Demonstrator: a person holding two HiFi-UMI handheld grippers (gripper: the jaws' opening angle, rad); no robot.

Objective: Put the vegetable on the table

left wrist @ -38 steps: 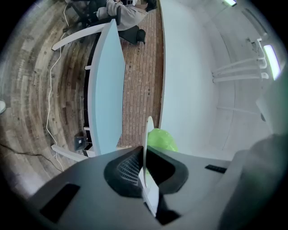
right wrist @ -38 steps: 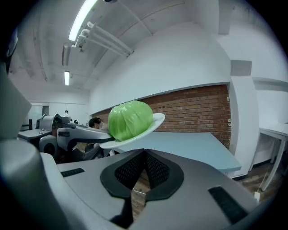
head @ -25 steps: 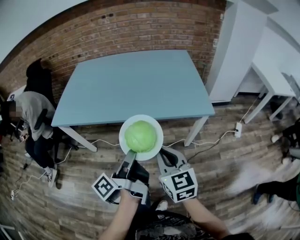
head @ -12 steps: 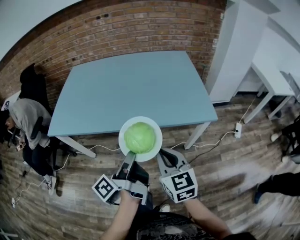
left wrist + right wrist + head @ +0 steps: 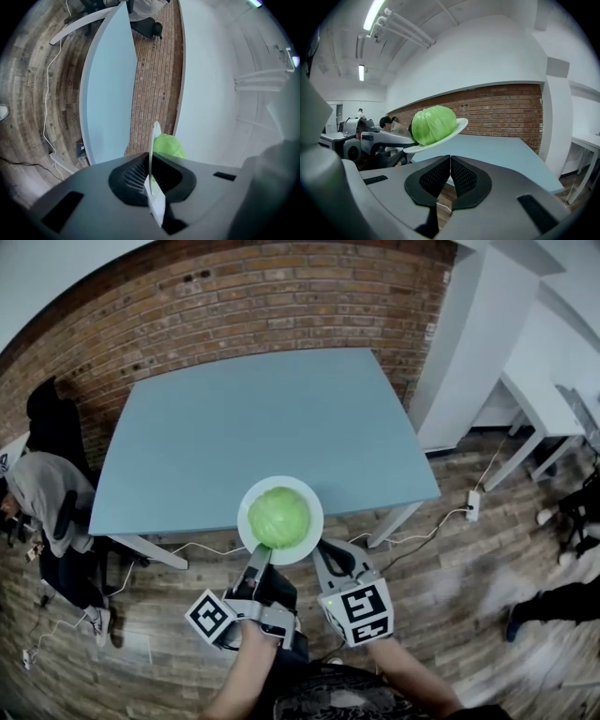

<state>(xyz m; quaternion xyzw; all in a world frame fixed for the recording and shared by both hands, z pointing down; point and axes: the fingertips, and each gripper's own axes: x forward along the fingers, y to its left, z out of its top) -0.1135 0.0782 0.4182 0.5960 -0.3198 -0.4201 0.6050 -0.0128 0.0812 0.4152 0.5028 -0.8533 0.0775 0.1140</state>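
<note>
A green cabbage (image 5: pixel 278 516) lies on a white plate (image 5: pixel 314 505), held in the air over the front edge of the light blue table (image 5: pixel 253 418). My left gripper (image 5: pixel 260 557) is shut on the plate's near rim. In the left gripper view the plate (image 5: pixel 153 140) stands edge-on between the jaws of that gripper (image 5: pixel 149 180), with the cabbage (image 5: pixel 168 145) just beyond. My right gripper (image 5: pixel 325 549) is beside the plate's near right rim, shut with nothing in it. The right gripper view shows its jaws (image 5: pixel 450 161) pressed together, plate (image 5: pixel 454 129) and cabbage (image 5: pixel 433 124) up to the left.
A brick wall (image 5: pixel 281 296) runs behind the table. A person (image 5: pixel 47 493) sits at the table's left end. A white pillar (image 5: pixel 469 343) and a white desk (image 5: pixel 544 399) stand at the right. Cables and a power strip (image 5: pixel 472 505) lie on the wood floor.
The plate with the cabbage has moved forward, from short of the table's front edge to over it. Both grippers keep their hold and pose.
</note>
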